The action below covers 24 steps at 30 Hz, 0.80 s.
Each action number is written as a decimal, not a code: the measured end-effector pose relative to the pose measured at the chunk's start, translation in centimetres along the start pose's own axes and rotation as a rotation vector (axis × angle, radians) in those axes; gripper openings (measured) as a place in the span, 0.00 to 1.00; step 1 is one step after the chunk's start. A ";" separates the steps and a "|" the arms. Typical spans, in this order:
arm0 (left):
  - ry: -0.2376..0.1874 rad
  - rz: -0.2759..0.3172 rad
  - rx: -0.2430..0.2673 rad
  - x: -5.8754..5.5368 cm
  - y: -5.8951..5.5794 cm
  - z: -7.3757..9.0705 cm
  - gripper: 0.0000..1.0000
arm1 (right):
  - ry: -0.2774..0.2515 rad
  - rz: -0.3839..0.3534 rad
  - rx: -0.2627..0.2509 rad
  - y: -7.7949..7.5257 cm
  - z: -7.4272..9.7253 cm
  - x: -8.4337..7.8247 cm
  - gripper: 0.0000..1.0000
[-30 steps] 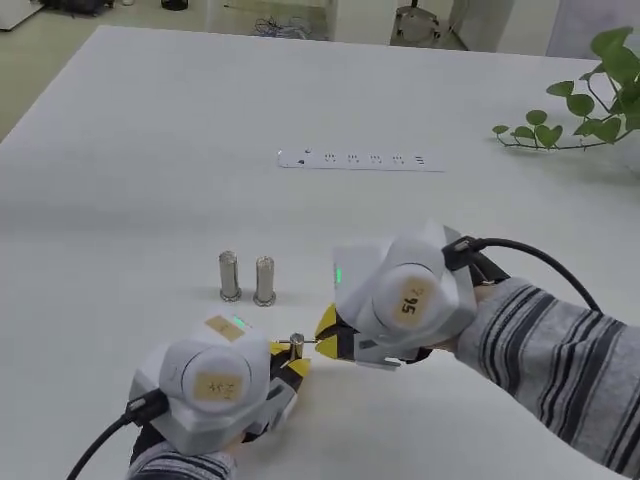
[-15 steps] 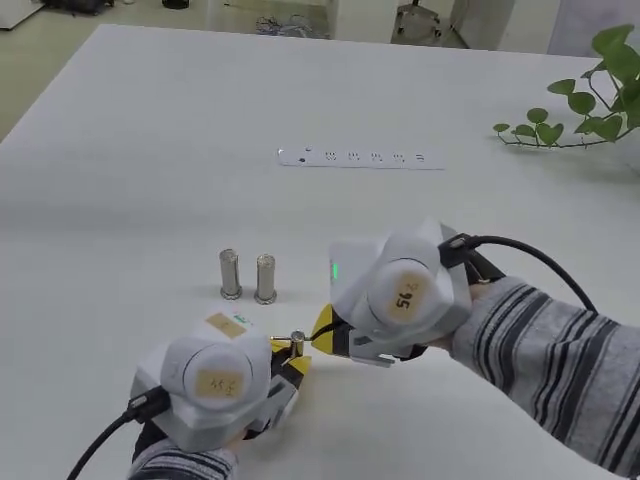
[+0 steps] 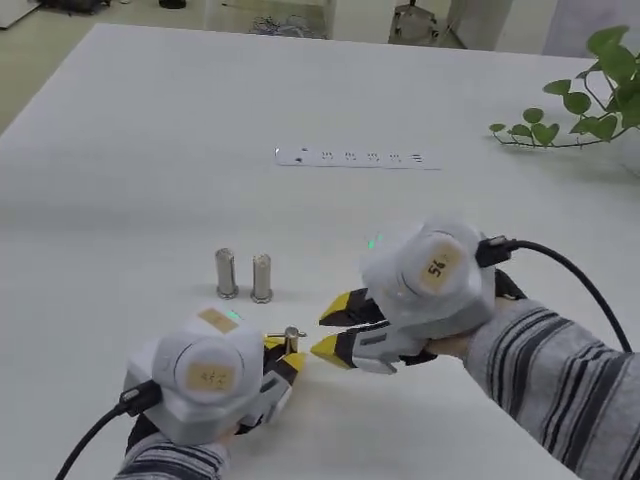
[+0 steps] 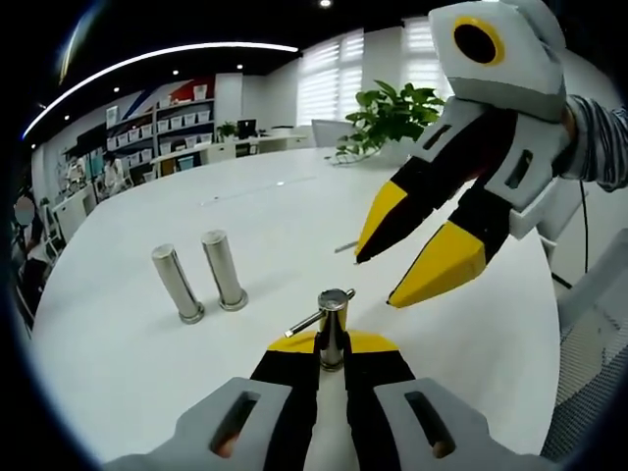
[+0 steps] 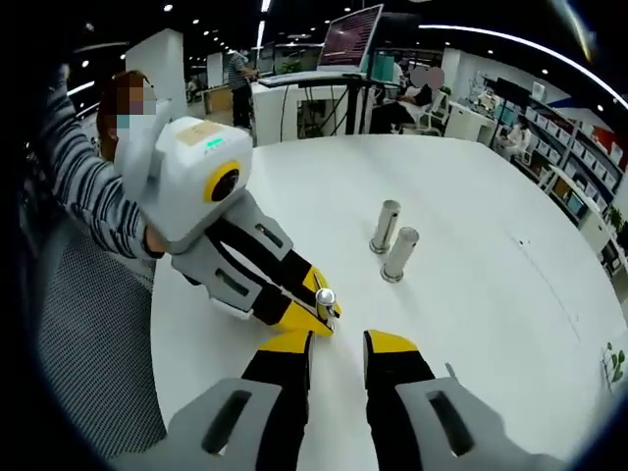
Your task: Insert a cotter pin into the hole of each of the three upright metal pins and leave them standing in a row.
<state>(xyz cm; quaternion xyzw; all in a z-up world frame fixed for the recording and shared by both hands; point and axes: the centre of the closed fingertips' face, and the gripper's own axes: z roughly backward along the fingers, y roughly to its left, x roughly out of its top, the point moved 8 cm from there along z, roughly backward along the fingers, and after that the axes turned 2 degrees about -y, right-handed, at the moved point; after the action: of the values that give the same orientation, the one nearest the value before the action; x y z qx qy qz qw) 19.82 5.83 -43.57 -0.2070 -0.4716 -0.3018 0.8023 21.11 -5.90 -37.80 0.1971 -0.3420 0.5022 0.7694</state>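
Your left gripper pinches a pin upright with a cotter pin through its head; your right gripper hangs just beside it, jaws spread. Stand the pin on the bench in line with the two standing pins; loosen slowly, lest it tip.

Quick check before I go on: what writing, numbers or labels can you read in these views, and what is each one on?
"56" (or "95" if turned round), handwritten, not certain: top sticker on the right tool.
Too blurred to read: handwriting on the pale label on the left tool.
Too small to read: markings on the power strip.
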 end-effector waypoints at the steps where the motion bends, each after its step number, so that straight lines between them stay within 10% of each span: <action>1: -0.001 0.002 -0.004 0.0 0.1 0.0 0.05 | -0.001 -0.007 -0.010 -0.2 0.3 -0.3 0.18; 24: 0.019 -0.020 0.033 -0.4 5.7 2.0 0.05 | -0.149 -0.216 -0.129 -0.4 1.8 -1.9 0.44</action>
<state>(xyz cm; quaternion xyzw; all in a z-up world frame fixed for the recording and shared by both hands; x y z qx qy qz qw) 22.34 11.35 -43.23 -0.1860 -0.4712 -0.3038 0.8069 20.36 -8.47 -37.89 0.2197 -0.4068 0.3776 0.8023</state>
